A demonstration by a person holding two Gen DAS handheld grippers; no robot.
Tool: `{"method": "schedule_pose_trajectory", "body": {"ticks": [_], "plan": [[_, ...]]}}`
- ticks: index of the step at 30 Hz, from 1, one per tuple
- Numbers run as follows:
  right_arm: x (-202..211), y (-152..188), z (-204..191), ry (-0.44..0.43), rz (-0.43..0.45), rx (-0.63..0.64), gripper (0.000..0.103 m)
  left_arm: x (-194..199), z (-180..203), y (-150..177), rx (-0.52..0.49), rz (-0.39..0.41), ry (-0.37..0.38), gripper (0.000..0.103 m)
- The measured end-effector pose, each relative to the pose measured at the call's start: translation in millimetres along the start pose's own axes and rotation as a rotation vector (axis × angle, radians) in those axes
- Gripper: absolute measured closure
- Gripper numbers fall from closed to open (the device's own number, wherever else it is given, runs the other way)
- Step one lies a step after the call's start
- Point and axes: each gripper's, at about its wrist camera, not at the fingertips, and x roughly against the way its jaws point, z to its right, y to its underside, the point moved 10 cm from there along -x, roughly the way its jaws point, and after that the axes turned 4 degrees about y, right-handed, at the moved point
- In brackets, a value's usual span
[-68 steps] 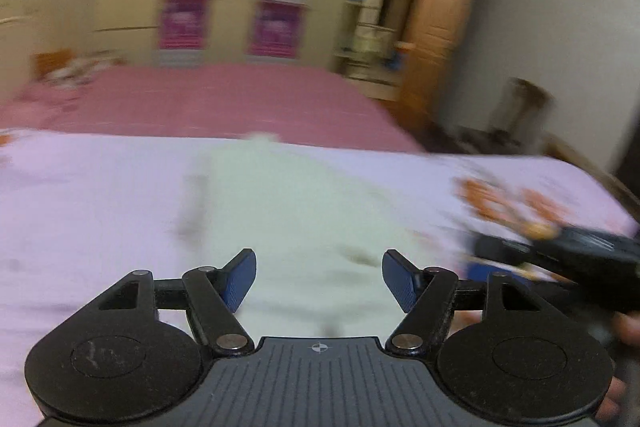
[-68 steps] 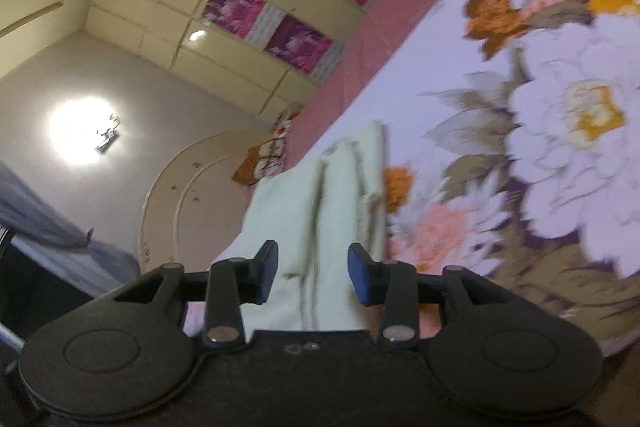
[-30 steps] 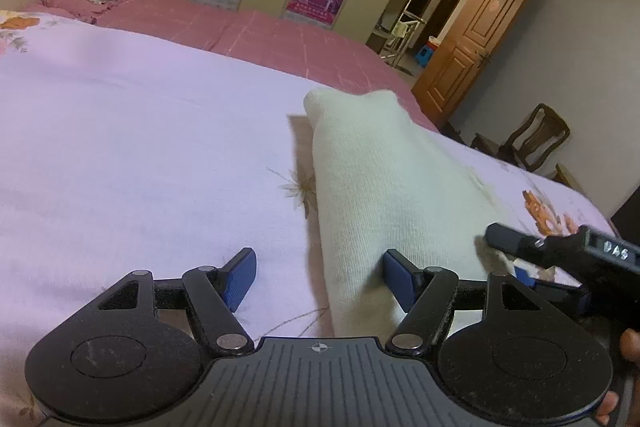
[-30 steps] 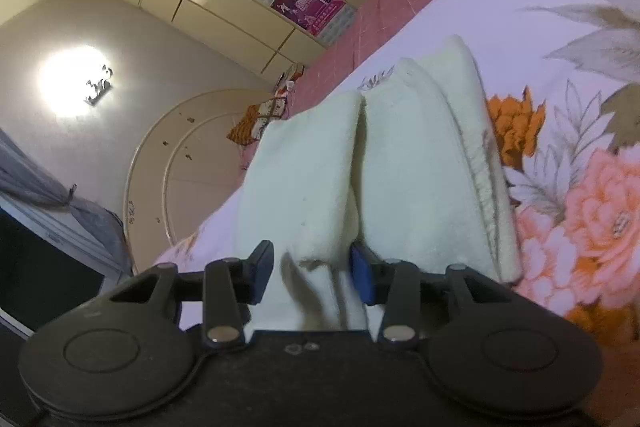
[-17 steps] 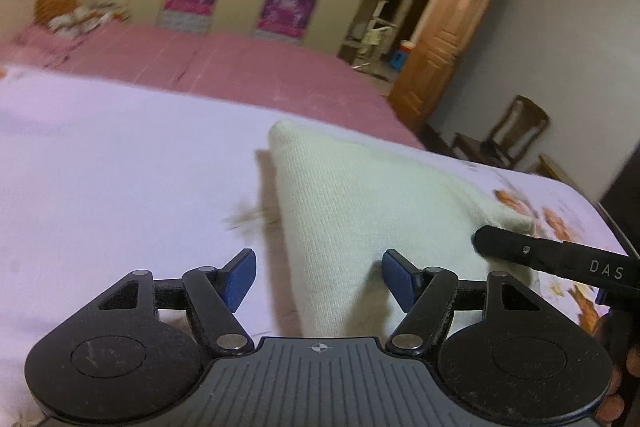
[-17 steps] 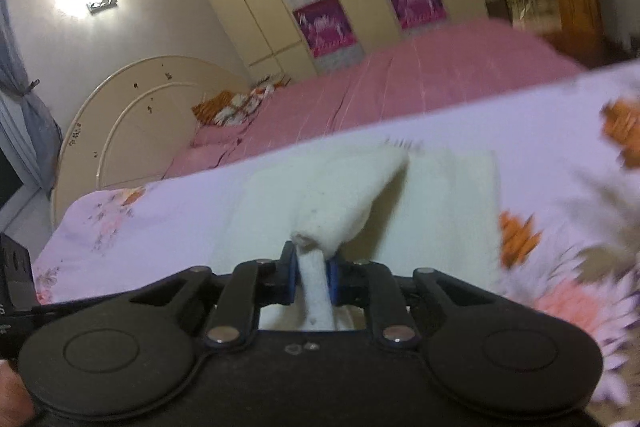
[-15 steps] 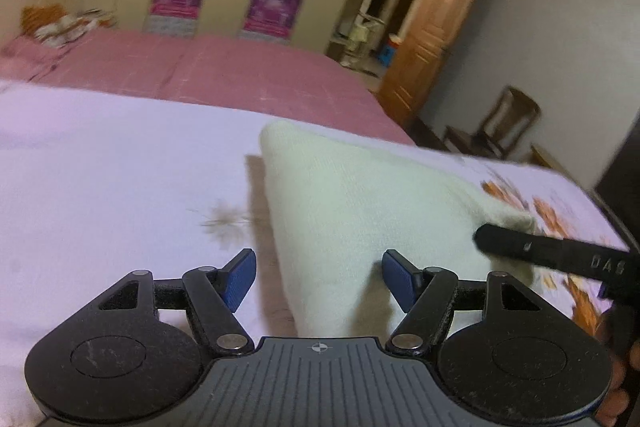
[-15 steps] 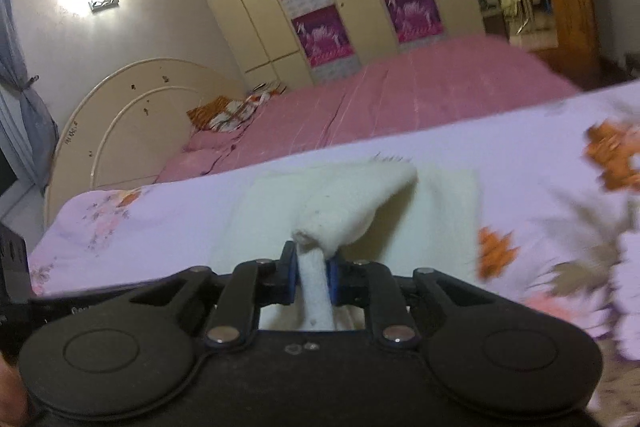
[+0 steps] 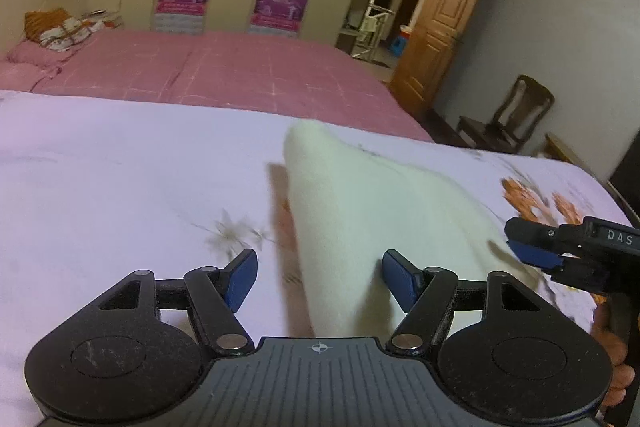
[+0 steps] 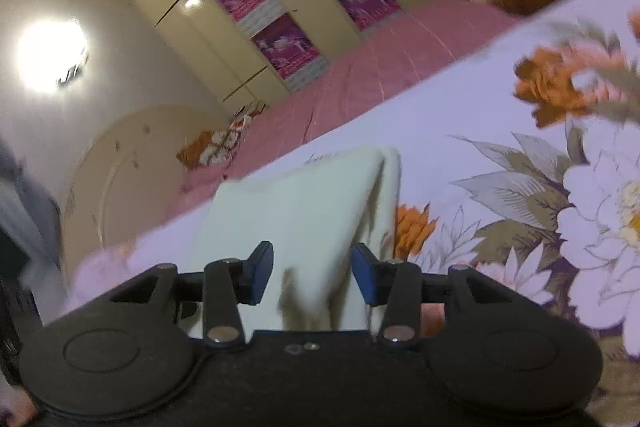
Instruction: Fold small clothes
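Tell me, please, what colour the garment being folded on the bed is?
The garment is plain cream, off-white, with no pattern; the left wrist view shows it best.

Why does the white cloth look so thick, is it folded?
Folded. The cloth lies in layers on the bed, one flap doubled over along its right edge.

I see a bed covered by a pale lilac sheet (image 9: 120, 187) printed with large flowers, orange and white ones with grey-green leaves showing most clearly in the right wrist view (image 10: 560, 187). Directly on it lies a cream knitted garment (image 9: 380, 211), folded lengthwise into a long strip (its layers overlap along one edge in the right wrist view (image 10: 312, 211)). Its far end looks raised off the sheet, casting a shadow beside it. Beyond the lilac sheet I see a pink checked bedspread (image 9: 240, 71), with a heap of orange and white patterned cloth (image 9: 60, 31) lying near the headboard.
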Motion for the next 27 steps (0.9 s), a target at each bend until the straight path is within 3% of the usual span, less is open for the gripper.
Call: {"method": "schedule_pose_trajectory", "body": {"ticks": [4,5,6,11,17,18,20,23,27], "plan": [[-24.6,-8.7,10.1,0.002,-0.046,0.007,0.066,-15.0,-5.0,1.4,0.038,-0.017,0.01,0.033],[-29.1,-9.9,9.3,0.009,-0.047,0.035,0.074,-17.3,-3.9,2.1,0.044,-0.021,0.013,0.034],[-28.8,-11.6,6.4,0.015,-0.042,0.072,0.096,-20.2,-0.8,2.5,0.047,-0.022,0.023,0.034],[-16.0,-24.4,2.1,0.077,0.034,0.224,0.097,-33.4,11.3,7.9,0.037,-0.039,0.07,0.034],[-32.2,-7.9,22.4,0.116,-0.029,0.218,0.095,-40.3,18.2,14.7,-0.027,-0.057,0.015,0.033],[-29.9,-8.2,22.3,0.115,-0.022,0.21,0.094,-36.6,18.7,13.6,-0.04,-0.057,0.008,0.033],[-17.4,-11.5,22.2,0.142,0.003,0.197,0.079,-20.7,22.9,10.4,-0.067,-0.038,0.009,0.033],[14.0,-5.1,14.9,0.103,0.011,0.185,0.073,10.2,20.7,15.2,-0.077,-0.005,0.019,0.033],[55.3,35.5,7.9,0.025,-0.063,0.196,0.073,38.8,6.9,40.8,-0.049,-0.017,0.009,0.033]]}}
